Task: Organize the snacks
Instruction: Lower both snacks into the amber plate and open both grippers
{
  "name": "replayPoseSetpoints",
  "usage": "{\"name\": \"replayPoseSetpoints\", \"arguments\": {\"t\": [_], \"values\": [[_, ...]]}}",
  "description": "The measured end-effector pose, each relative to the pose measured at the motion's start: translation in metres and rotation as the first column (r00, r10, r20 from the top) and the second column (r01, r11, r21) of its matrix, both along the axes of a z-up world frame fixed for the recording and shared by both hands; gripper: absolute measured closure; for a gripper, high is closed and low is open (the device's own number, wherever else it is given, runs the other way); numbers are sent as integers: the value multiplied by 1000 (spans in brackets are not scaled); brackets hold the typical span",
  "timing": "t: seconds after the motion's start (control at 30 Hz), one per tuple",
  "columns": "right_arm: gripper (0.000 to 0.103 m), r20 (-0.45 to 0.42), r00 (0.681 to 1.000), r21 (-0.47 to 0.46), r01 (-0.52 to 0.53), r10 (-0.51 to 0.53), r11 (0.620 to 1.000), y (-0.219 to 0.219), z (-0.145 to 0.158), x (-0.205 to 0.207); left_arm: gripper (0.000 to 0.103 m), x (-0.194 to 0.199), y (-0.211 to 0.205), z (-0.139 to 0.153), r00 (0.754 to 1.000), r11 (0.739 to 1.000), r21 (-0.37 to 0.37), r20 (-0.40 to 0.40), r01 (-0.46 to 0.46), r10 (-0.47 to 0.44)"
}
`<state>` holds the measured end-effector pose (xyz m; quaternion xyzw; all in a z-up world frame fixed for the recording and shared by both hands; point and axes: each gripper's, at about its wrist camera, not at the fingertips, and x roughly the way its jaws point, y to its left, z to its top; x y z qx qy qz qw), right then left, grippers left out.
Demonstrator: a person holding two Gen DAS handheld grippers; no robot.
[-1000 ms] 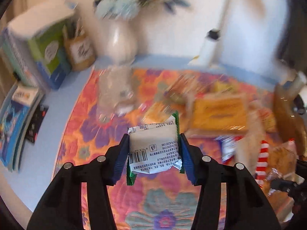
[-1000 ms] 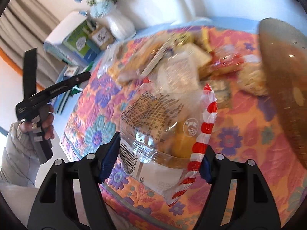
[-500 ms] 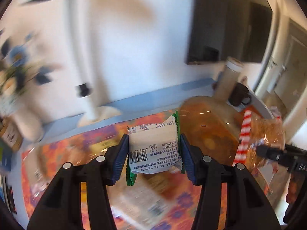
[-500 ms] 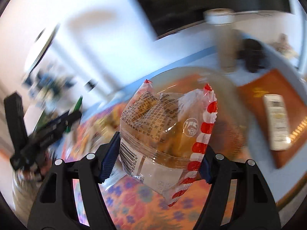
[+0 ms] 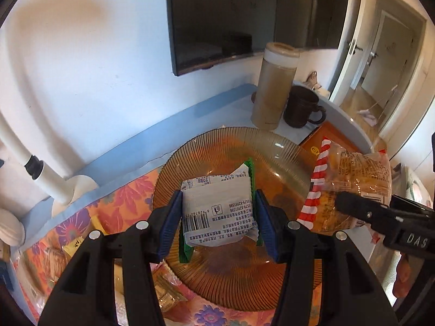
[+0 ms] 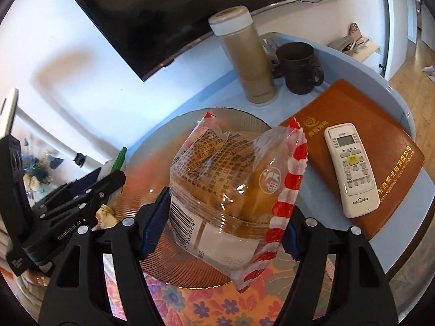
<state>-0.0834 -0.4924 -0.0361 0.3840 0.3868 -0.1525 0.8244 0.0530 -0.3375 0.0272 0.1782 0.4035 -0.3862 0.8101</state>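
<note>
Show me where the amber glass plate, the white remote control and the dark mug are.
amber glass plate (image 5: 233, 279): left wrist view, bare ribbed near rim.
white remote control (image 6: 353, 171): right wrist view, middle of button face.
dark mug (image 6: 297, 68): right wrist view, body wall.

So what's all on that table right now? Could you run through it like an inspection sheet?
Surface: blue table with a flowered cloth.
Job's things: amber glass plate, bare; white snack packet; clear bread bag; more snacks on the cloth.
Clutter: flask, dark mug, brown folder with a remote on it.
Grippers: left gripper clamps the packet, right gripper the bag, both over the plate.
Cables: nothing seen.
Surroundings: wall television, open door.
</note>
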Motion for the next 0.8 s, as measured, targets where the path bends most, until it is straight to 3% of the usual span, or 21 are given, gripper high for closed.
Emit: {"name": "replayPoseSetpoints", "arguments": {"t": [0.23, 0.27, 0.3, 0.37, 0.4, 0.63, 0.8], "values": [[30, -8, 1000, 37, 18, -18, 999, -7, -9, 4, 49, 3, -13, 0, 1000, 999, 25, 7, 30, -30], [27, -8, 1000, 40, 24, -23, 999, -7, -10, 4, 45, 3, -14, -1, 999, 999, 36, 18, 27, -28], [24, -4, 1000, 46, 29, -29, 999, -8, -11, 5, 35, 4, -15, -2, 999, 999, 44, 31, 19, -20], [10, 21, 999, 64, 44, -46, 997, -9, -10, 3, 17, 4, -10, -2, 998, 999, 41, 63, -7, 5], [9, 36, 997, 58, 60, -62, 997, -10, -7, 0, 12, 5, -6, 0, 997, 999, 33, 75, -19, 16], [9, 26, 999, 9, 34, -34, 999, -8, -2, 1, 8, 10, 23, 3, 995, 996, 9, 52, -90, 89], [9, 7, 1000, 0, 7, -7, 1000, 0, -3, 0, 5, 15, 49, -6, 984, 985, -10, -54, -170, 169]]}}
